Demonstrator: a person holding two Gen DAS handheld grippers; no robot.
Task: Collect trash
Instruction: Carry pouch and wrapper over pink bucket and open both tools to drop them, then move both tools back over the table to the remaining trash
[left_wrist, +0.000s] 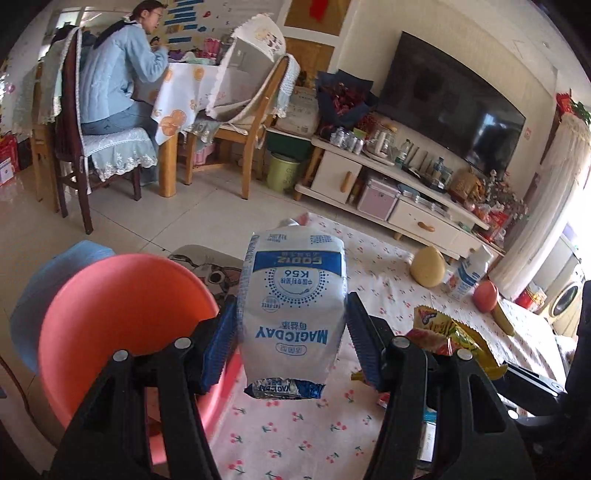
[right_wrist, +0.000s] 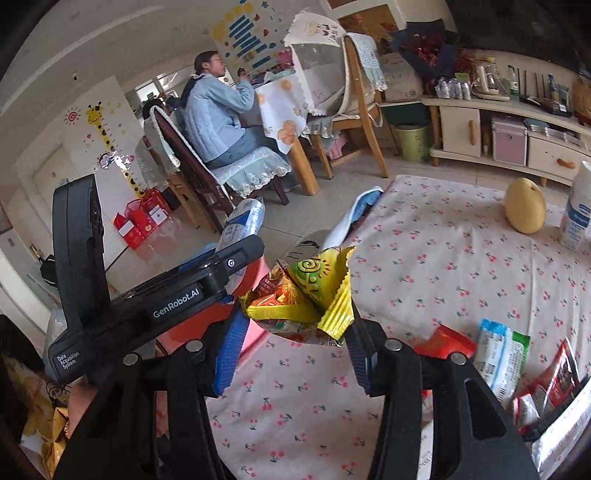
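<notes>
So both grippers are loaded — left gripper (left_wrist: 291, 328) clamps the milk pouch (left_wrist: 291, 299) by the orange bin (left_wrist: 122, 314), right gripper (right_wrist: 295, 332) pinches a yellow snack wrapper (right_wrist: 314, 295) — w/ several wrappers (right_wrist: 502, 354) left on the tablecloth (right_wrist: 424, 266).

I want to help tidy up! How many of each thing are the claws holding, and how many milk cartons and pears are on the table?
Milk pouch, in the left claw: 1
Yellow snack wrapper, in the right claw: 1
Milk carton, on the table: 1
Pear, on the table: 1
Total: 4
</notes>
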